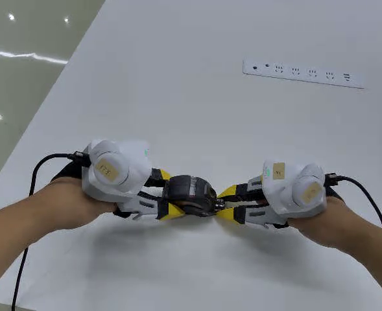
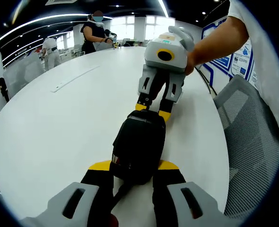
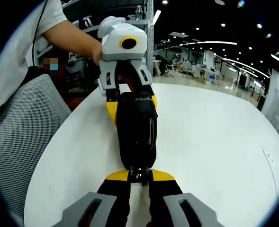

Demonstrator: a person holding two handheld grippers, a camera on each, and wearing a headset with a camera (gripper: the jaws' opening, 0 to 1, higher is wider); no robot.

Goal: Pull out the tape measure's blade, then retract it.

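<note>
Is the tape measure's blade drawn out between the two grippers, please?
No, the right gripper closes right at the tape measure, leaving no gap.

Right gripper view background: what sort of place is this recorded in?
Probably a large open-plan office or lab: a big white table, a mesh office chair, and long ceiling light strips over distant desks.

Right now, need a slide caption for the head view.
Left claw grips the black tape measure while right claw pinches its blade tip, at a white table.
</note>
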